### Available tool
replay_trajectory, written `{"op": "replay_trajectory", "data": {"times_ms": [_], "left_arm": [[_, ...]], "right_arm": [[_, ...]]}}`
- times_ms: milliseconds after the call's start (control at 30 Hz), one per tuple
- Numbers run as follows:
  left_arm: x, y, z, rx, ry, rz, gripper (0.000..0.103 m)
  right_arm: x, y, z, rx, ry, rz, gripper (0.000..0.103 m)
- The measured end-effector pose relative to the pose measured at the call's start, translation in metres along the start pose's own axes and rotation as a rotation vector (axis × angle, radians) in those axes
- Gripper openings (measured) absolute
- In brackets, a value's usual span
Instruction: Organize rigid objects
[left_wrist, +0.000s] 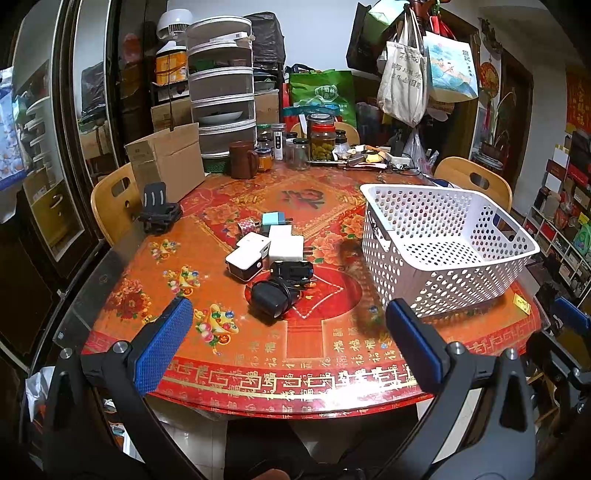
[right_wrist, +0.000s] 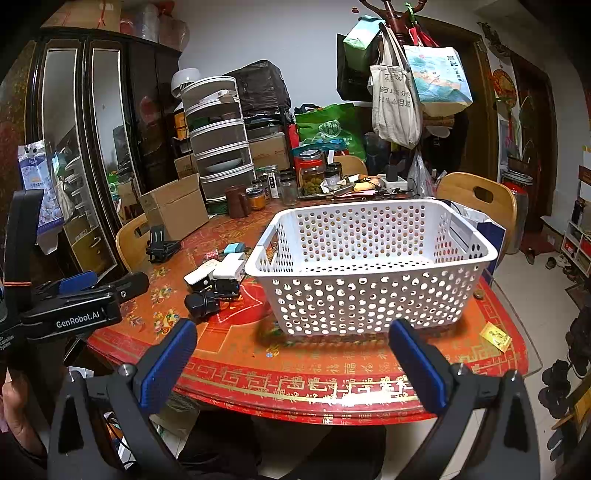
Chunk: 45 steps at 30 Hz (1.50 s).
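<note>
A cluster of chargers lies mid-table: a black adapter with a cord (left_wrist: 270, 296), a black plug (left_wrist: 291, 271), a white-and-black adapter (left_wrist: 246, 257), a white cube charger (left_wrist: 286, 243), a teal charger (left_wrist: 272, 219) and a small patterned one (left_wrist: 245, 225). The cluster also shows in the right wrist view (right_wrist: 214, 282). A white perforated basket (left_wrist: 443, 251) (right_wrist: 369, 269) stands empty to their right. My left gripper (left_wrist: 290, 332) is open and empty above the near table edge, short of the black adapter. My right gripper (right_wrist: 291, 350) is open and empty in front of the basket.
A black clamp stand (left_wrist: 159, 212) and a cardboard box (left_wrist: 166, 162) sit at the left. Jars (left_wrist: 323, 142), a brown mug (left_wrist: 242, 159) and a tiered rack (left_wrist: 221, 92) crowd the far edge. Wooden chairs (left_wrist: 476, 181) ring the table. A yellow card (right_wrist: 496, 336) lies right of the basket.
</note>
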<state>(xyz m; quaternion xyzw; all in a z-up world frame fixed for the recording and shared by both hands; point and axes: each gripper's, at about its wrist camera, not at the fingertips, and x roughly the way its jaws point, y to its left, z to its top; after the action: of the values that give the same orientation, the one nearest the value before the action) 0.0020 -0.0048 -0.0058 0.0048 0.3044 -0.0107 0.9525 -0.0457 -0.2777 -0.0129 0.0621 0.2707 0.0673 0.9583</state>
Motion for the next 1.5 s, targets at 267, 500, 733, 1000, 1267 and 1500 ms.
{"op": "replay_trajectory", "data": {"times_ms": [267, 500, 733, 1000, 1267, 1500], "left_arm": [[0.000, 0.000, 0.000, 0.001, 0.000, -0.001, 0.103], [0.003, 0.003, -0.001, -0.002, -0.002, 0.005, 0.103], [0.050, 0.026, -0.005, -0.003, -0.022, 0.066, 0.103], [0.133, 0.049, -0.023, -0.010, 0.187, -0.003, 0.103], [0.169, 0.045, -0.032, 0.016, 0.235, 0.012, 0.103], [0.205, 0.041, -0.021, -0.002, 0.259, 0.002, 0.103]], "right_arm": [[0.000, 0.000, 0.000, -0.001, 0.000, -0.001, 0.103], [0.001, -0.001, -0.001, 0.002, -0.003, 0.002, 0.103], [0.010, -0.075, 0.013, 0.096, -0.073, -0.197, 0.103], [0.066, -0.215, 0.052, 0.301, 0.026, -0.287, 0.084], [0.136, -0.245, 0.060, 0.303, 0.184, -0.201, 0.027], [0.154, -0.232, 0.064, 0.245, 0.217, -0.239, 0.014]]}}
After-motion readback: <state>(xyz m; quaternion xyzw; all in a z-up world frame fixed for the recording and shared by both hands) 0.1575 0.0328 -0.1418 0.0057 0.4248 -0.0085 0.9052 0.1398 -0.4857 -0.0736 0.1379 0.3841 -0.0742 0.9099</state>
